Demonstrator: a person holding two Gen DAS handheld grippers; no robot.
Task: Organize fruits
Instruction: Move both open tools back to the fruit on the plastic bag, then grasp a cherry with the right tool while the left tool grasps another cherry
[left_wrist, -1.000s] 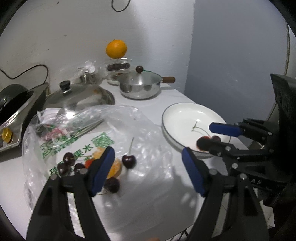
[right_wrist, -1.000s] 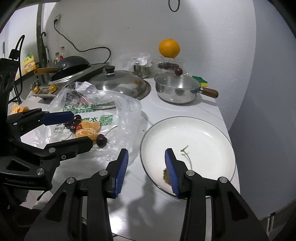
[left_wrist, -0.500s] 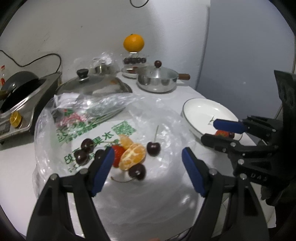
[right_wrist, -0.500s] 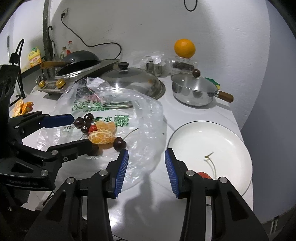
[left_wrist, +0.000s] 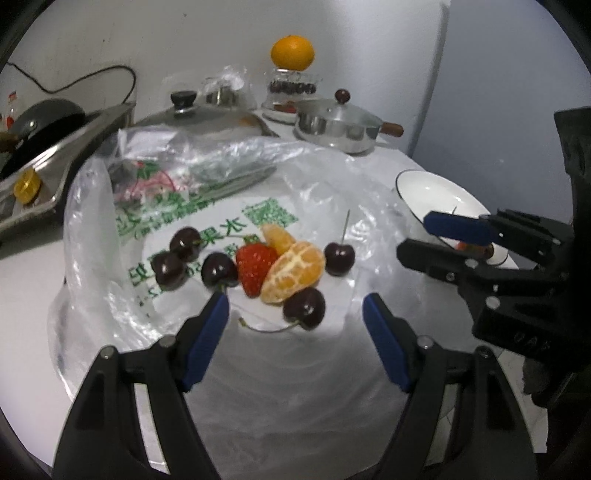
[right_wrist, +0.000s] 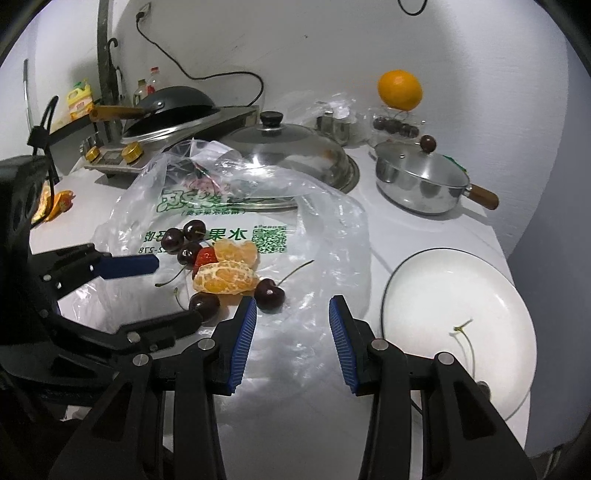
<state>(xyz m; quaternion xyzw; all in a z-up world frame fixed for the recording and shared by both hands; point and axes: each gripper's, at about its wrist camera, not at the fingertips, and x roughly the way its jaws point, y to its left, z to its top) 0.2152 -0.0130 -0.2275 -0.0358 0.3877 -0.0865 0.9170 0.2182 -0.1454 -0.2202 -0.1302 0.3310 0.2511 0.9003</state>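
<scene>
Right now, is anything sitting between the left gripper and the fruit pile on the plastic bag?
Nothing visible blocks it. The left gripper stands open, empty, just short of the pile, the nearest cherry between its fingertips. The fruit lies bare on the plastic bag, not inside it.

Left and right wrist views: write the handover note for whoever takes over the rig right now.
Left gripper: open, empty, over the fruit pile on the plastic bag.
Right gripper: open, empty, above the bag's edge beside the white plate.
On the bag: five cherries, one strawberry, peeled mandarin pieces.
Done: the plate holds a strawberry and stems.
Left: move the bag's fruit over. Whole orange sits at the back.
</scene>
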